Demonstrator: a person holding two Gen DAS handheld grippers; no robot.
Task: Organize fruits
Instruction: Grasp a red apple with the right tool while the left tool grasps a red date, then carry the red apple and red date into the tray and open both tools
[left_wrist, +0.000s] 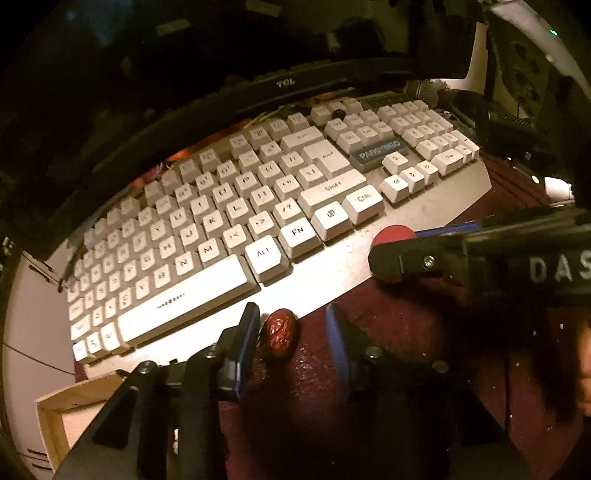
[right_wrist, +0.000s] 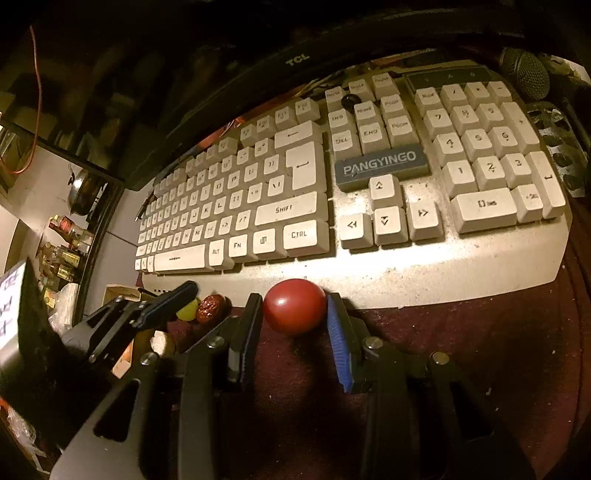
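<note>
The right gripper (right_wrist: 293, 314) holds the red round fruit (right_wrist: 294, 305) at frame centre, against the keyboard (right_wrist: 406, 273). The left gripper (left_wrist: 291, 325), jaws wide, has a wrinkled date (left_wrist: 277, 333) beside 1 finger; closing off-centre could roll it away.
</note>
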